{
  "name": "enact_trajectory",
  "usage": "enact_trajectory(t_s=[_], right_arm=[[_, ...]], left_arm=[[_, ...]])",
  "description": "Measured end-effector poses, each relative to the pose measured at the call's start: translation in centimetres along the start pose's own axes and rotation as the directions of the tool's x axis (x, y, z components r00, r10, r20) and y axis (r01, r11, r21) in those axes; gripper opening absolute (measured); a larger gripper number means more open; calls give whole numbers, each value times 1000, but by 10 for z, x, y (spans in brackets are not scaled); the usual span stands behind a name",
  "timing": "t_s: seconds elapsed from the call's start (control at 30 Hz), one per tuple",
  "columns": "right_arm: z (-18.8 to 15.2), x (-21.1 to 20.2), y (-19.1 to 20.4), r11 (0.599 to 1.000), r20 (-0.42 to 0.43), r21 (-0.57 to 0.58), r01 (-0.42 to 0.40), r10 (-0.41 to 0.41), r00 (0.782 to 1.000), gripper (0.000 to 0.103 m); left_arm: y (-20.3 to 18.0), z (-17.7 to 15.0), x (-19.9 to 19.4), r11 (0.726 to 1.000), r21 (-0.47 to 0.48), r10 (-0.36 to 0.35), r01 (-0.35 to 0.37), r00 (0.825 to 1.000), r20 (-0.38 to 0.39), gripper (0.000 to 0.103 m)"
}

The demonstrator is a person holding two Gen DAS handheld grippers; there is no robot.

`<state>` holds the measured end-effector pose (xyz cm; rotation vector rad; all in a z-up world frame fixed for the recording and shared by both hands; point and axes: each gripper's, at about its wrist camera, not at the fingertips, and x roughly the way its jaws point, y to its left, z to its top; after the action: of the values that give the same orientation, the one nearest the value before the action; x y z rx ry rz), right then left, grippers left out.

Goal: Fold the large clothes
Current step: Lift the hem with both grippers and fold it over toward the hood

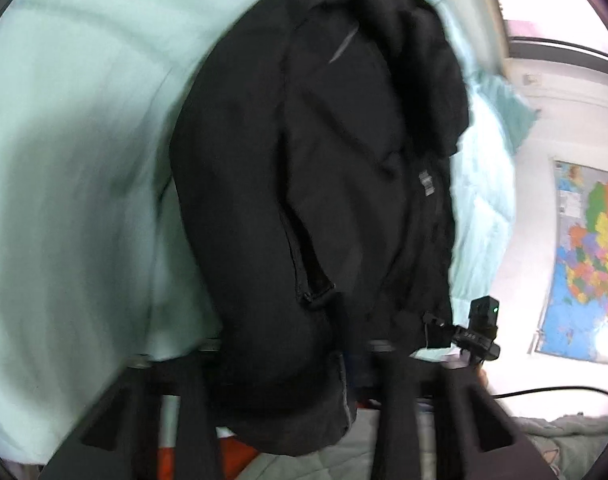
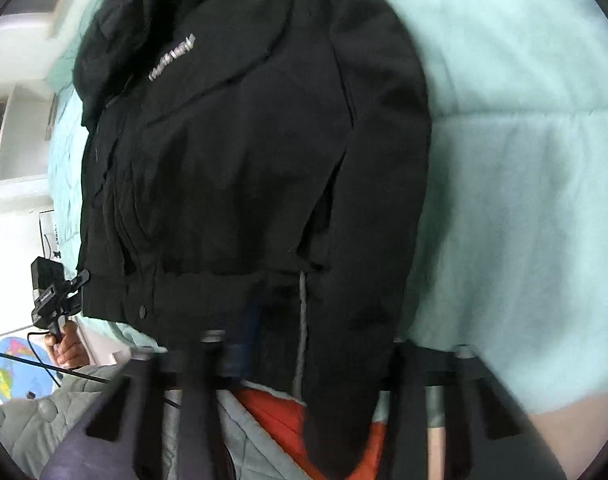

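one jacket on bed | one map on wall | sleeve hid left gripper, right gripper: grip unclear

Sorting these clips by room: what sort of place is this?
Probably a bedroom: a black jacket lies on a pale mint quilt like bedding, and a colourful wall map hangs beside it.

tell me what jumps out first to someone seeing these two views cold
A big black jacket fills the middle of both views, spread on a pale mint bedspread, with a white logo on its chest in the right wrist view. At the left wrist view's right edge, a bright multicoloured map hangs on the wall. An orange garment peeks out under the jacket's hem at the bottom.
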<state>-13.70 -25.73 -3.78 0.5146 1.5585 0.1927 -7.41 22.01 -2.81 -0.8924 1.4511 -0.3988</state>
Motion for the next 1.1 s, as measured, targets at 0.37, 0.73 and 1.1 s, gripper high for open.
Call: enact_trajectory(t_s=[0.37, 0.73, 1.1], right_arm=[[75, -81, 44, 995, 212, -81, -57, 73, 975, 15], [217, -161, 81, 982, 428, -153, -109, 165, 888, 15], [406, -35, 78, 995, 274, 90, -30, 5, 962, 18]], left_arm=[[-67, 58, -51, 989, 124, -107, 83, 973, 203, 15], [-139, 204, -79, 979, 178, -155, 99, 929, 337, 17], [-112, 368, 35, 996, -62, 77, -61, 955, 286, 21]])
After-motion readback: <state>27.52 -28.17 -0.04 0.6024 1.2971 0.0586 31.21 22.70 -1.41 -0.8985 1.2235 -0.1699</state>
